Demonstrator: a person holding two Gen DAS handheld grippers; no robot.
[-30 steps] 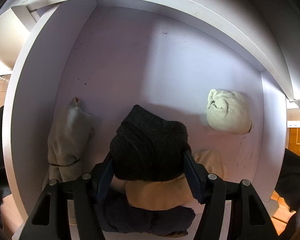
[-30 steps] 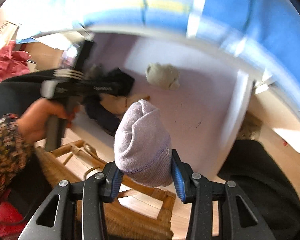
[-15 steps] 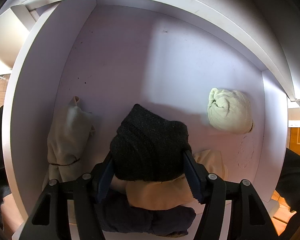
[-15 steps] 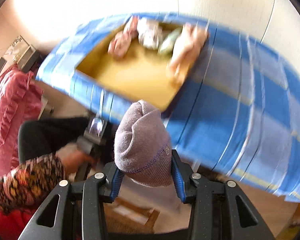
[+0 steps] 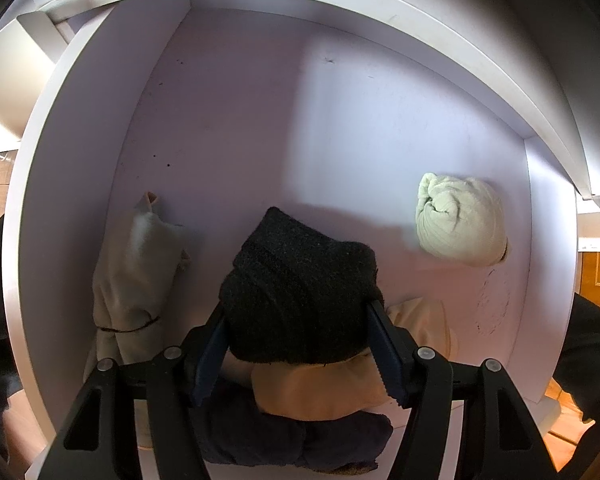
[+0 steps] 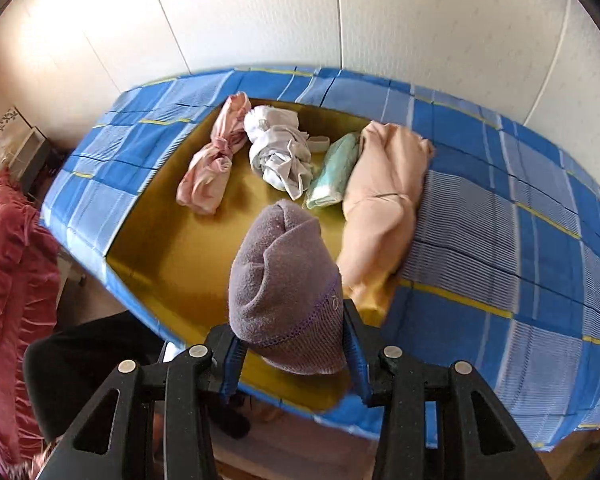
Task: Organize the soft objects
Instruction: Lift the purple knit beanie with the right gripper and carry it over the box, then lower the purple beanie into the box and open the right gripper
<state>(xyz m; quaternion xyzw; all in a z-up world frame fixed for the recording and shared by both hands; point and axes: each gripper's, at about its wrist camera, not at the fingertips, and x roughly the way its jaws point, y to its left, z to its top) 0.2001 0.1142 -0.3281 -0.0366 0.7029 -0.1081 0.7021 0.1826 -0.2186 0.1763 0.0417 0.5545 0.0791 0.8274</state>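
Setting: white-walled drawer in the left wrist view; blue plaid cloth around a yellow-lined tray in the right wrist view.
Left gripper: clenched on a black knitted bundle, both blue pads pressed into its sides, held above the drawer floor.
Under the black bundle: a tan folded cloth lay on a dark navy fabric roll at the near edge.
Drawer left: a cream cloth roll tied with a dark thread lay along the side wall.
Drawer right: a pale green knotted cloth ball sat well apart from the others.
Right gripper: clamped on a mauve fleece beanie, crown pointing away, hanging over the near part of the tray.
Tray, far end: a peach garment roll at the right edge, then a mint folded cloth, a white crumpled garment and a pink knotted cloth.
Left edge: a pink ruffled fabric.
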